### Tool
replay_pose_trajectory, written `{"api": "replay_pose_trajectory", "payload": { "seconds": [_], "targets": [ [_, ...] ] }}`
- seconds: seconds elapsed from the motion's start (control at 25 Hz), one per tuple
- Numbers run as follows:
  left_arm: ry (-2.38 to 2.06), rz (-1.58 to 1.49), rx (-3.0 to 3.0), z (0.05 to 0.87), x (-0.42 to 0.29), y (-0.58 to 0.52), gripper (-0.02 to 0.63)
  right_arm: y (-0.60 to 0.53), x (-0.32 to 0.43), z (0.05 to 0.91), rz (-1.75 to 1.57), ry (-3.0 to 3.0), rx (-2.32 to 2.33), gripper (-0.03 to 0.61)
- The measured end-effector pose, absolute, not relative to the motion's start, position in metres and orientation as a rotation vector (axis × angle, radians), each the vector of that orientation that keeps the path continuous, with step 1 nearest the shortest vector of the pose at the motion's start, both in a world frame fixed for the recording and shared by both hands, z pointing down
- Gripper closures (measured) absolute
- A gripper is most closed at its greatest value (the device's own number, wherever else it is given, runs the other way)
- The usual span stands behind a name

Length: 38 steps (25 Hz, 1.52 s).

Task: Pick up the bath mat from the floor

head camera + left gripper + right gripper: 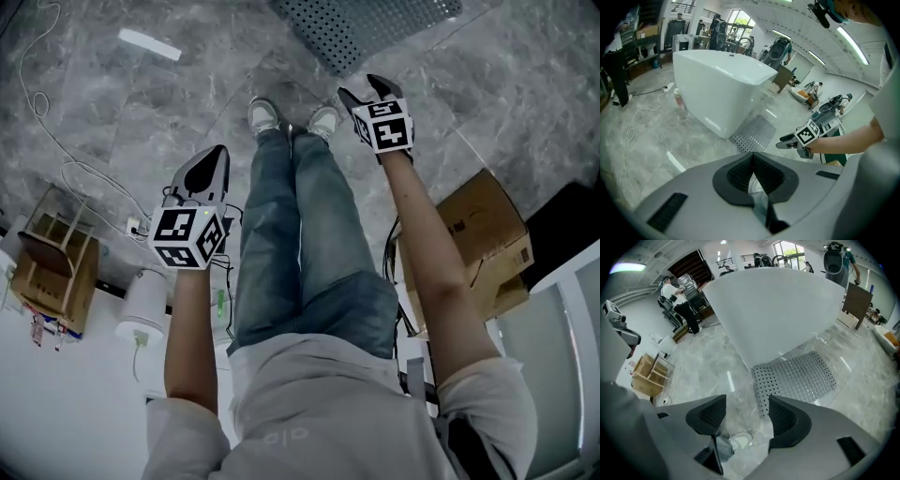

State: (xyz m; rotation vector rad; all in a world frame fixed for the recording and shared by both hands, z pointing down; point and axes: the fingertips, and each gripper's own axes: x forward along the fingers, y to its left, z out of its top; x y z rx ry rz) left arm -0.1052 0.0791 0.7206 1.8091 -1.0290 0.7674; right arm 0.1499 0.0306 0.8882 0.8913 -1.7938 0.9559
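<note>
Currently, a cardboard box point(483, 234) sits near right and a white bathtub point(773, 301) stands far. The grey bath mat point(797, 378) lies flat on the floor beside it, just beyond my shoes point(265, 114), long axis along the tub's base. My right gripper point(747, 411) is released and empty; my left gripper point(752, 161) is clenched on nothing.

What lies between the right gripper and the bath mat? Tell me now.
Only bare marble floor. In the right gripper view, nothing sits between the open right gripper and the bath mat.
</note>
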Motion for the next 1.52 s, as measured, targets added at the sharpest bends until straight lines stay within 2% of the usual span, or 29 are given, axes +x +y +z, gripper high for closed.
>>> {"api": "replay_pose_trajectory", "payload": {
  "seconds": [0.72, 1.52],
  "targets": [
    [-1.039, 0.777, 1.685, 0.871, -0.151, 0.113, 0.598, 0.065, 0.153, 1.090, 0.911, -1.603, 0.814, 0.247],
    [-0.971, 0.837, 1.653, 0.994, -0.165, 0.097, 0.598, 0.078, 0.189, 1.256, 0.884, -1.406, 0.847, 0.221]
  ]
}}
